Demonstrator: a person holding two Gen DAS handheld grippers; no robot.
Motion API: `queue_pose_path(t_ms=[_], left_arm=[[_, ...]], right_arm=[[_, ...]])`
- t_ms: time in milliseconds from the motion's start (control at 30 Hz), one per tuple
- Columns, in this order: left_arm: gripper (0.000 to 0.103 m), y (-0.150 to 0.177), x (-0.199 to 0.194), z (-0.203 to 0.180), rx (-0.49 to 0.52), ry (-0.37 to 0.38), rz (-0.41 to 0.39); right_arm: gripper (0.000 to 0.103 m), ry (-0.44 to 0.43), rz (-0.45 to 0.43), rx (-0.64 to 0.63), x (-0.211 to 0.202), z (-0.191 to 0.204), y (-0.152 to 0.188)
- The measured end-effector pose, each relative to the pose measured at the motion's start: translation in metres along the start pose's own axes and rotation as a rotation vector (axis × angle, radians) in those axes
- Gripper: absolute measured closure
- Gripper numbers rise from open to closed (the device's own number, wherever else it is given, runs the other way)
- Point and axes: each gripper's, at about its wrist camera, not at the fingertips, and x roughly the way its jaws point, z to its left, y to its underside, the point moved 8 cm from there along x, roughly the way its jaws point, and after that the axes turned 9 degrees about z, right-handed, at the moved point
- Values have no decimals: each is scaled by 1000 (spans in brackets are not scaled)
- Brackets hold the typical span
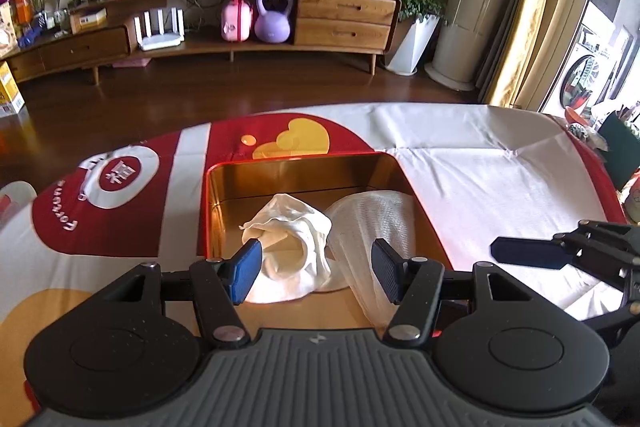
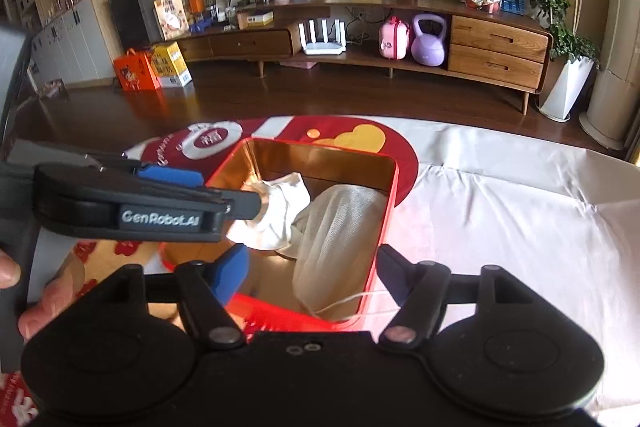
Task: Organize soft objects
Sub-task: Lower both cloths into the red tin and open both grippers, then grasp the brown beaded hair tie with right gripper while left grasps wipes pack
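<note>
A red tin box with a gold inside (image 1: 304,167) (image 2: 390,211) stands open on the table. In it lie a crumpled white sock (image 1: 288,247) (image 2: 280,211) on the left and a white mesh pouch (image 1: 376,223) (image 2: 336,239) on the right. My left gripper (image 1: 316,267) is open, low over the box, its fingers on either side of the sock and the pouch's near end. In the right wrist view the left gripper (image 2: 240,203) reaches in from the left over the sock. My right gripper (image 2: 308,275) is open and empty over the box's near edge.
The table carries a white cloth (image 1: 480,167) and a red and yellow printed cloth (image 1: 120,187). A wooden TV cabinet (image 1: 280,27) with a pink case and a purple kettlebell stands across the dark floor. A potted plant (image 1: 416,39) and curtains are at the right.
</note>
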Motion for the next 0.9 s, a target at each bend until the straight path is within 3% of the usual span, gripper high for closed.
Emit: queue_pose_path(t_ms=[500,900], left_arm=[[43,32,-95,-16,23,24,-98],[38,88,-138,-24,28,54,-121]], right_arm=[[9,1,-98,57,-85,12,18],[1,-16,-141,66,-118,25,64]])
